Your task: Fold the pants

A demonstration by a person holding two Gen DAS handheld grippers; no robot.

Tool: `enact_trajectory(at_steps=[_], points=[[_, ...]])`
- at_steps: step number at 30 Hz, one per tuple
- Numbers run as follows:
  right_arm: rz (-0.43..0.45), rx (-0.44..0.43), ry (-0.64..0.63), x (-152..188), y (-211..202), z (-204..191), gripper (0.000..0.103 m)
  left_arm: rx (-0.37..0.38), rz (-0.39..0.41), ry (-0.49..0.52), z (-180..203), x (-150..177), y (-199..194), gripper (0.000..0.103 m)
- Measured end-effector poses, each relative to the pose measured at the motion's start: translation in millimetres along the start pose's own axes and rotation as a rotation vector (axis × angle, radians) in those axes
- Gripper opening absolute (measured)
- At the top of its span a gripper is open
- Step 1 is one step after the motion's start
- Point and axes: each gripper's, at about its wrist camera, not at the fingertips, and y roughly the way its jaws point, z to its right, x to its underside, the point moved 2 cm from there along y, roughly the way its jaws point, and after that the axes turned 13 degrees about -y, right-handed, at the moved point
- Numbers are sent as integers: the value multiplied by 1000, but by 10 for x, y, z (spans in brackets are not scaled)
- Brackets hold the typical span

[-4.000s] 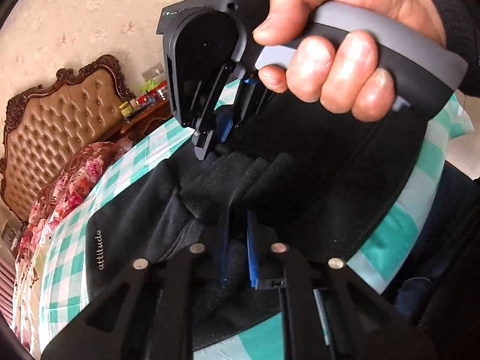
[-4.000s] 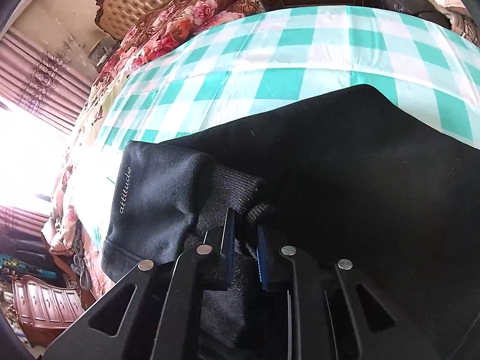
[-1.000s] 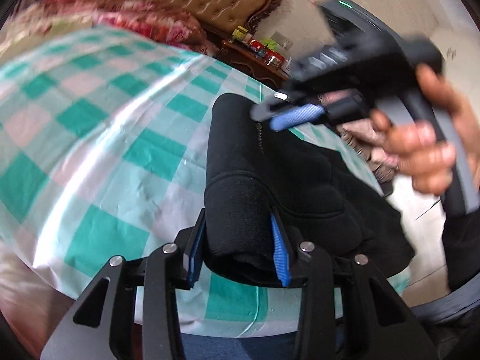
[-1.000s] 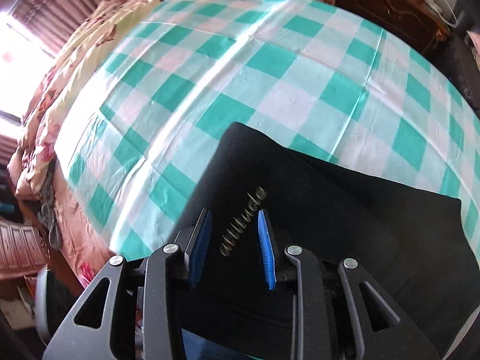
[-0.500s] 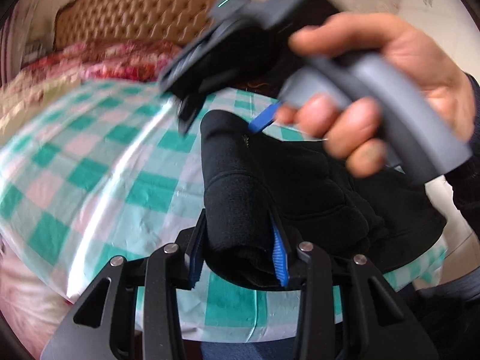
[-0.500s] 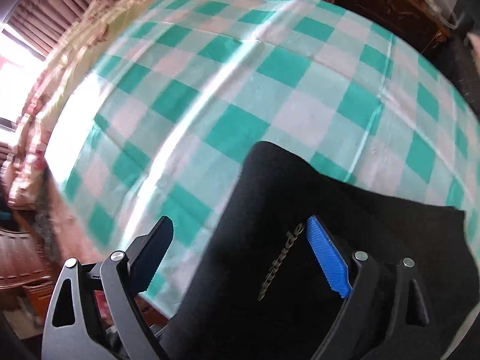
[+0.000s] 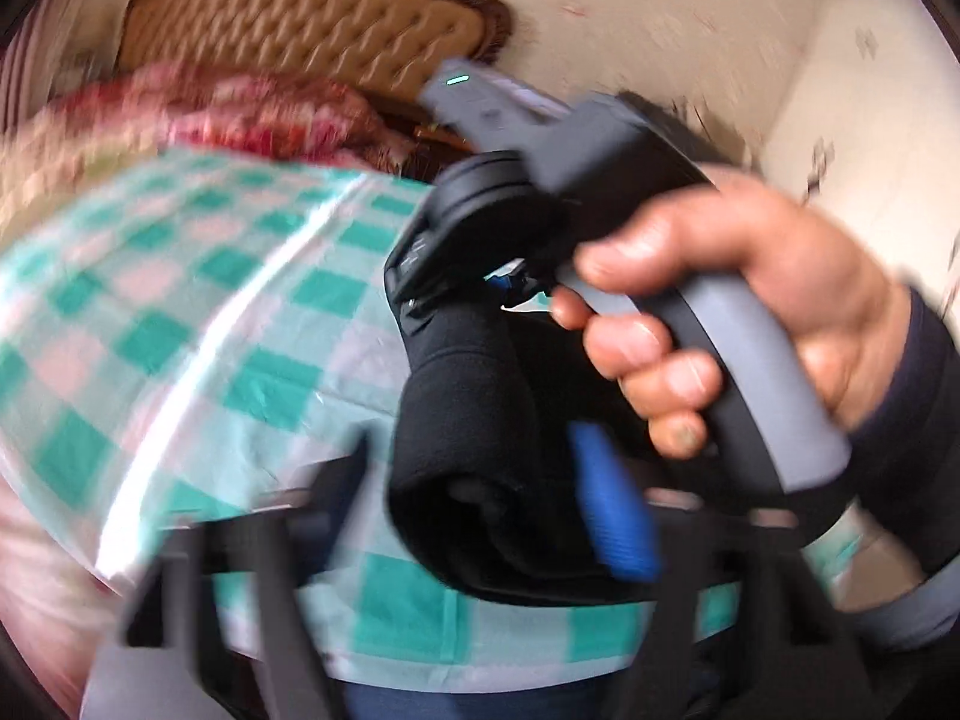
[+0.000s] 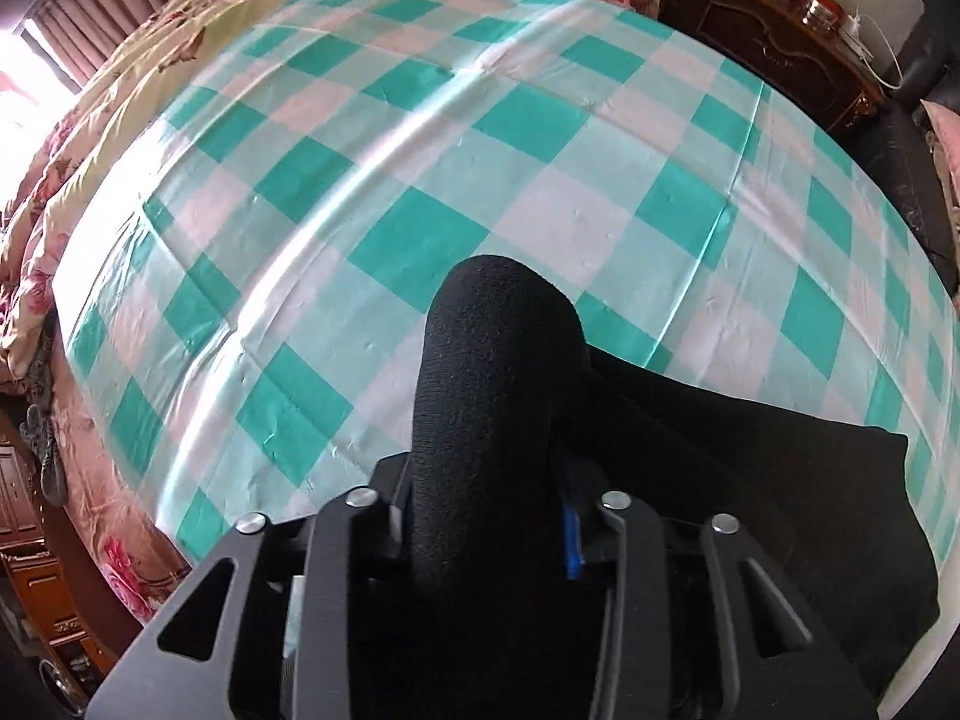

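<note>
The black pants (image 7: 474, 438) lie folded into a thick bundle on the green-and-white checked sheet (image 7: 252, 372). My left gripper (image 7: 486, 498) has its jaws spread wide on either side of the near end of the folded edge; this view is blurred. My right gripper (image 8: 486, 516) is shut on the folded edge of the pants (image 8: 486, 372), which bulges up between its fingers. The right gripper also shows in the left wrist view (image 7: 480, 294), held by a hand at the far end of the bundle.
The checked sheet (image 8: 420, 192) covers a bed with a tufted tan headboard (image 7: 312, 18) and floral bedding (image 8: 66, 168) along its left side. A dark wooden cabinet (image 8: 774, 30) with small items stands behind the bed.
My right gripper has closed on the folded edge of the pants; half a second ago its jaws were wide apart. My left gripper has opened wider around the bundle and is moving.
</note>
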Motion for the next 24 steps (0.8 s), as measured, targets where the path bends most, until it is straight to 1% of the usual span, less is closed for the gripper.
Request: enact_trajectory(at_steps=[1,3,4,5,7,8,9,10,12,13,16,18,19,22,24], points=[[5,-7,3,6,-6,8,34,16,-15,-49,-45,1,38,89],[20,-27,14,23,-28,34,34,7,-51,-117,-133,17,150,89],[26,-35,20,30,-36,45,34,1,-76,-179,-204,40,235,89],[33,-44,27,39,-47,57,34,4,-91,-210,-237,66,268,89],[50,-69,43,60,-81,97,33,17,-117,-252,-251,85,368,85],[58,-82,51,72,-99,122,33,14,-120,-250,-229,80,398,69],[71,-98,62,90,-136,154,33,25,-133,-229,-172,74,435,49],[86,-114,72,113,-187,191,32,20,-133,-209,-122,71,439,48],[121,-144,91,159,-300,274,32,-10,-94,-140,15,65,383,38],[144,-179,104,193,-388,343,32,-30,-61,-64,148,66,312,36],[193,-258,152,300,-635,537,31,-57,-6,66,451,78,185,34],[239,-252,160,412,-861,663,31,-59,17,131,662,69,140,34],[262,-254,173,482,-980,757,31,-57,32,181,814,61,117,33],[306,-293,227,645,-1202,997,30,-39,68,305,1217,80,60,33],[344,-309,251,781,-1356,1144,30,-42,88,368,1400,126,49,33]])
